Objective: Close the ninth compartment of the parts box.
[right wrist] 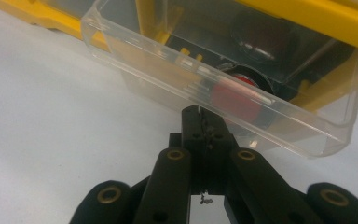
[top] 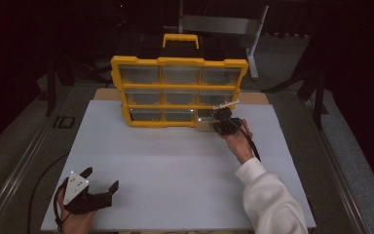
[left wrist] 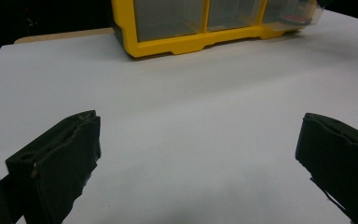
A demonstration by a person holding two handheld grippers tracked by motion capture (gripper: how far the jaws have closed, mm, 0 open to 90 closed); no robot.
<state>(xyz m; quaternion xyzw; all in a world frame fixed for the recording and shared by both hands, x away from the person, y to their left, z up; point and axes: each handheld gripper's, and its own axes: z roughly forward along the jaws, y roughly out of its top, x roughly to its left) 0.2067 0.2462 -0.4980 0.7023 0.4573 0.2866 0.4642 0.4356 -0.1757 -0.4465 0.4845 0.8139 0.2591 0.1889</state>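
Right hand-held gripper (right wrist: 204,122): jaws pressed together on the front lip of the clear plastic drawer (right wrist: 223,88); in the high view this hand-held gripper (top: 222,122) sits at the lower right corner of the cabinet, held by a hand in a white sleeve (top: 268,195).
Clear plastic drawer: pulled partly out of the bottom right slot of the yellow plastic nine-drawer cabinet (top: 177,90); its front end juts out over the bench.
Drawer contents: a red round object (right wrist: 235,100) lies behind the front wall; what it is cannot be told.
Left hand-held gripper (top: 100,181): jaws wide apart with nothing between them, low over the near left corner of the bench, well apart from the cabinet; a grey three-cornered plate (top: 75,187) rides on top.
Left gripper view: the two black jaws stand far apart over bare white surface, with the cabinet's yellow base (left wrist: 191,42) beyond.
Cabinet: stands upright at the far edge of the white bench (top: 175,165), three rows of three clear drawers, a yellow carry handle (top: 180,40) on top.
Surroundings: a grey metal frame (top: 224,24) stands behind the cabinet in the dark.
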